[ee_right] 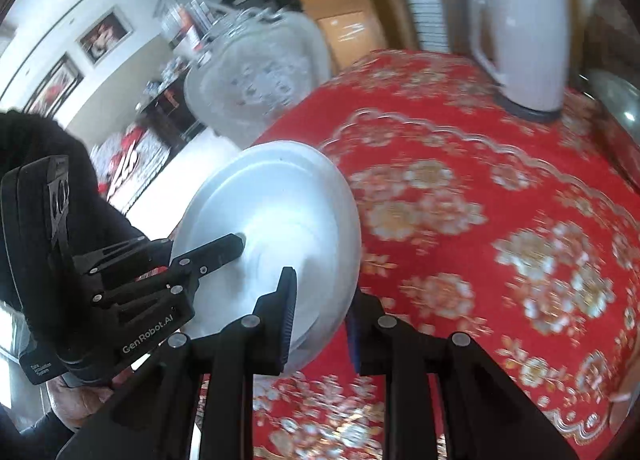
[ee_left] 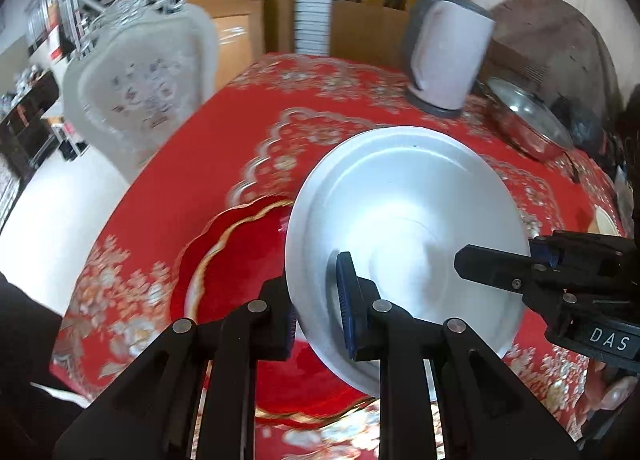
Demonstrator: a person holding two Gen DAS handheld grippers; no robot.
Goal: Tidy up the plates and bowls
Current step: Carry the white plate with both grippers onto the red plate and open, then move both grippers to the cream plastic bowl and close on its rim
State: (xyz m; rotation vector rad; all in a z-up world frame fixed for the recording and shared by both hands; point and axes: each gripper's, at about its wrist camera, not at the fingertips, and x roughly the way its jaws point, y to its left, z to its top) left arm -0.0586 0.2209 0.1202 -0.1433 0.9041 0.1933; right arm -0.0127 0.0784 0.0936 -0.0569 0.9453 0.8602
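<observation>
Together, the left gripper (ee_left: 316, 300) and right gripper (ee_right: 320, 316) each pinch opposite rims of a tilted white bowl (ee_left: 404, 227) above the red floral tablecloth (ee_left: 224, 139), near a red plate (ee_left: 236, 260).

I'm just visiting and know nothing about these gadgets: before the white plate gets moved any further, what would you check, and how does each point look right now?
1. Left gripper clamped on the white plate: ok, its fingers pinch the near rim.
2. Right gripper clamped on the same plate: ok, fingers either side of the rim.
3. Plate clear of the tablecloth: ok, it is lifted and tilted.
4. Red plate free to receive it: ok, nothing lies on its visible part.
5. Kettle out of the way: ok, it stands at the far edge.
6. Grip firmness: cannot tell, the pictures are blurred.
</observation>
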